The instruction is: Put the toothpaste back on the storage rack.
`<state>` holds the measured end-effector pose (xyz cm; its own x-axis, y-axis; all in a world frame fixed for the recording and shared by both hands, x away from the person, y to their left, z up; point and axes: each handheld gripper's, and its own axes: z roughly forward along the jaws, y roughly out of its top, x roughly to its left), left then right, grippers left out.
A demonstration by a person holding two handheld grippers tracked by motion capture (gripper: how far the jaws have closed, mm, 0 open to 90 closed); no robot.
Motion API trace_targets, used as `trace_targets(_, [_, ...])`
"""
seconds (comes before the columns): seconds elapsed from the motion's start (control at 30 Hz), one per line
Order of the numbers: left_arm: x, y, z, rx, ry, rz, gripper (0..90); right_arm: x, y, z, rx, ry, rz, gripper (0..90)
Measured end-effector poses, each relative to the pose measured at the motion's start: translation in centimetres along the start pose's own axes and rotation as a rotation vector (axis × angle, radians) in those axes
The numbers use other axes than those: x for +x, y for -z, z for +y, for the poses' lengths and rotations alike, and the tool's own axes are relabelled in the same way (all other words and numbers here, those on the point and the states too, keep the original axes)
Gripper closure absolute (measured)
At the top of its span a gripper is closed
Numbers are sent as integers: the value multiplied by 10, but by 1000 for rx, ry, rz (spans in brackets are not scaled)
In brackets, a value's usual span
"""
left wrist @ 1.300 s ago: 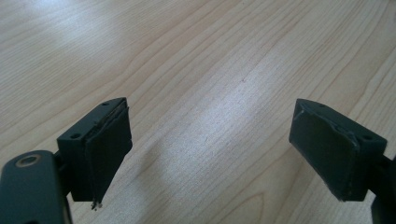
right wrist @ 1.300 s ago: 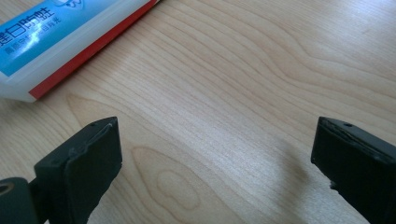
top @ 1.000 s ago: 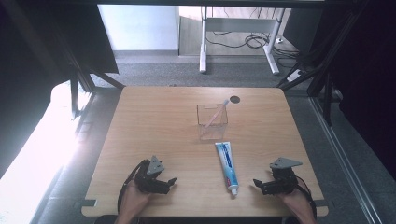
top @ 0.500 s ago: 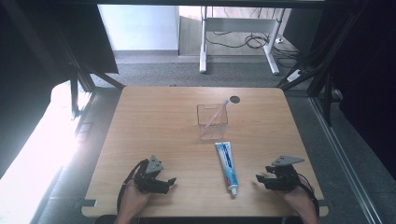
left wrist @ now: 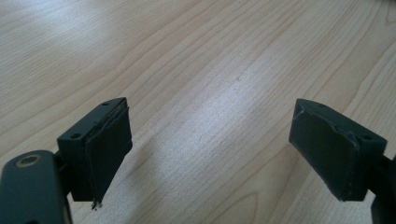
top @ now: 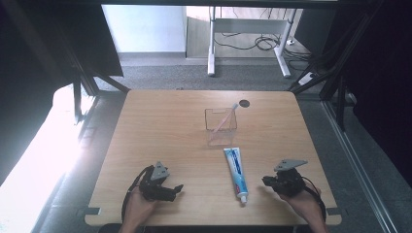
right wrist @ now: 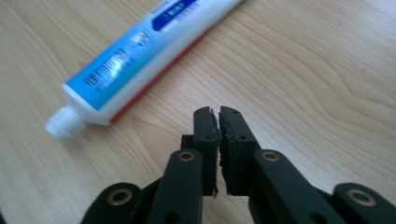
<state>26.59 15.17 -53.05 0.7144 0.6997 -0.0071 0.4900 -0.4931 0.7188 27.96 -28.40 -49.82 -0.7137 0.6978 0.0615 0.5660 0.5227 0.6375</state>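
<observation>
Right gripper (right wrist: 219,112) jaws just clenched, nothing between; left gripper (left wrist: 210,140) released over bare table (top: 160,126). Toothpaste tube (top: 236,172) flat between grippers, nearer right, cap toward us. We judge it light, soft, slick: grasp mid-body across width.

Black right gripper (right wrist: 218,114), brass-ringed screws, grey triangular plate, trailing cable

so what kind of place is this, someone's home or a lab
Most likely a lab or test room set up for recording, not a home: a bare wooden table boxed in by a black metal frame, loose cables on the floor behind, and a desk stand.
</observation>
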Motion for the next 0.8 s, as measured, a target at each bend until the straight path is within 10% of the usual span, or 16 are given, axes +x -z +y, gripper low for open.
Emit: trace_targets(0.8, [1,1,0,-17,21,-18,134,34,-22,39,-47,71,148,900])
